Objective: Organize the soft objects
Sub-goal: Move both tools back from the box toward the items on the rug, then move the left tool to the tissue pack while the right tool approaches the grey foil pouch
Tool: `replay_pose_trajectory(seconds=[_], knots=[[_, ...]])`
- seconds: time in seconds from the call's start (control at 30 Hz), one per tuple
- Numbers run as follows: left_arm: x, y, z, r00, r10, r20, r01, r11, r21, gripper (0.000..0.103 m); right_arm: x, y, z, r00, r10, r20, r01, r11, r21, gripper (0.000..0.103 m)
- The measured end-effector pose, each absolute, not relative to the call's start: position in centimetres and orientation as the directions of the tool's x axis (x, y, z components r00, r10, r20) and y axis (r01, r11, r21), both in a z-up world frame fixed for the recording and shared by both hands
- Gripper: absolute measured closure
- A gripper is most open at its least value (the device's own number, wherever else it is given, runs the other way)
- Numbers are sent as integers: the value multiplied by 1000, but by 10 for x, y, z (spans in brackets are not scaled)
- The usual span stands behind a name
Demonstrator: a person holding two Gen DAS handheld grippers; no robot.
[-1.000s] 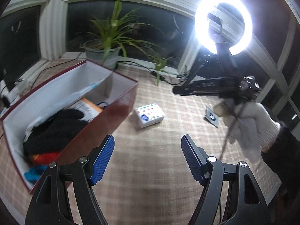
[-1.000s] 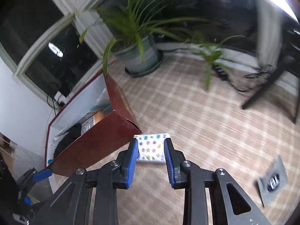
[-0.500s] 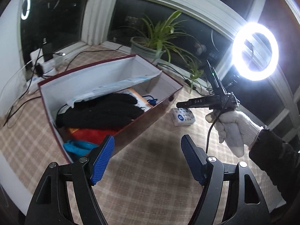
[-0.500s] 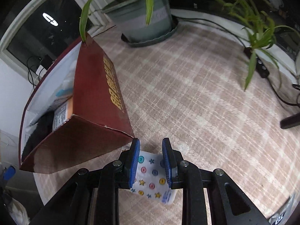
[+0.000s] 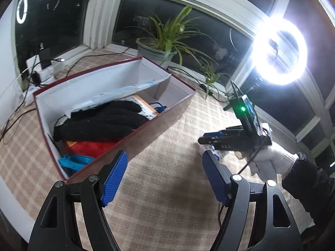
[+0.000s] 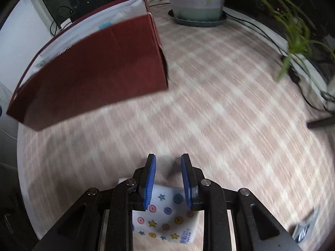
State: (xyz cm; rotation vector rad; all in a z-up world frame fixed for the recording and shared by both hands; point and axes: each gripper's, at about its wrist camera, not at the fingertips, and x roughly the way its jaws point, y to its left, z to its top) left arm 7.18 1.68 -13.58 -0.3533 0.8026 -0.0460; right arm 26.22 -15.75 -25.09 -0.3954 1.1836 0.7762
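Tissue pack (image 6: 165, 219) lying on counter (image 6: 230, 115) | right hand-held gripper (image 6: 168, 179) straddling it, jaws narrowly apart, grip unclear | left hand-held gripper (image 5: 164, 177) hovering wide open, empty, beside red box (image 5: 146, 125)

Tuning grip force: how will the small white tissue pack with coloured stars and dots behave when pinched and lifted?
The small white tissue pack with coloured stars and dots looks soft-wrapped with rounded edges, so it probably squashes under the right gripper. Being small, likely light. The printed film looks smooth, so it may slip. Lying flat on the checked tablecloth, it won't roll.
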Motion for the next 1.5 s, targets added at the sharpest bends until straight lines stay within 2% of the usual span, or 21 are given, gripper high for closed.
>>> replay_pose_trajectory(seconds=[0.33,0.47,0.63,0.83,1.0,1.2,1.33,1.5], knots=[[73,-12,-136,674,-237,-700,4,948,-317,29,211,-272,-202,331,415,-847,-515,832,206,80],[73,-23,-138,655,-272,-705,46,945,-323,29,183,-316,-194,413,400,-818,-385,891,242,58],[78,-51,-145,623,-310,-718,144,948,-284,29,158,-364,-197,445,367,-817,-256,926,276,49],[89,-92,-161,594,-326,-736,248,944,-217,29,139,-397,-193,458,322,-828,-215,944,249,48],[102,-116,-180,596,-267,-757,263,956,-130,29,137,-410,-191,461,299,-836,-225,950,216,48],[130,-131,-204,583,-215,-783,283,958,-51,29,155,-421,-196,450,299,-842,-258,946,198,47],[151,-147,-214,575,-181,-798,355,934,44,29,176,-422,-203,438,307,-845,-273,941,200,46],[169,-161,-226,531,-183,-827,453,887,94,29,196,-418,-214,428,306,-850,-293,937,190,46]])
